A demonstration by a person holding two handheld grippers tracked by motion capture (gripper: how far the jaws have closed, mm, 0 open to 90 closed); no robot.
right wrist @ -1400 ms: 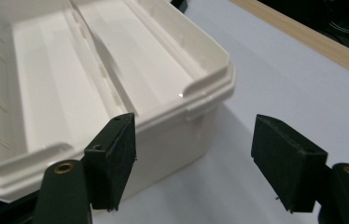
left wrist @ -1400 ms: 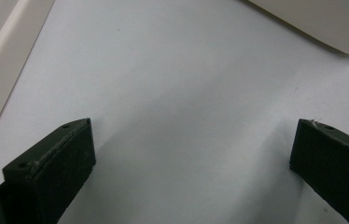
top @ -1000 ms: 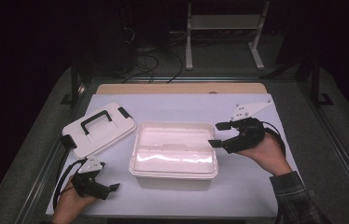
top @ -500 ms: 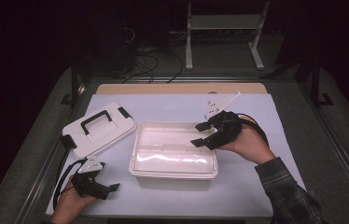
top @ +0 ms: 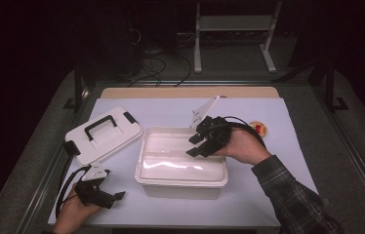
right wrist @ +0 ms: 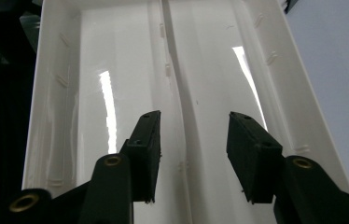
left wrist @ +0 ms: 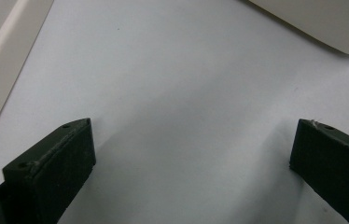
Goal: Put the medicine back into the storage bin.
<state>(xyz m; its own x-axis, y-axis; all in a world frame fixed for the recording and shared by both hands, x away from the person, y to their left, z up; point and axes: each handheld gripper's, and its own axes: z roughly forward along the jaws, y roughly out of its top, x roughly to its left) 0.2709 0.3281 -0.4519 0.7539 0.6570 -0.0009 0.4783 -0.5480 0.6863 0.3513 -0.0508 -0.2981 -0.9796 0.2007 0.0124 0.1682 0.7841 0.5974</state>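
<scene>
White table covering point(top: 268, 190) carries the open white plastic box point(top: 180, 165). Since a second ago, the right gripper point(top: 201, 144) has shifted over it, jaws narrowing, empty; the left gripper point(top: 107, 195) rests wide, unmoved.

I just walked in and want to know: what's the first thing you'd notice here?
The big white open box glows mid-table, its inside bare. The right gripper hangs over its right end, jaws just narrowing on nothing. Its white lid with a black handle lies to the left.
</scene>
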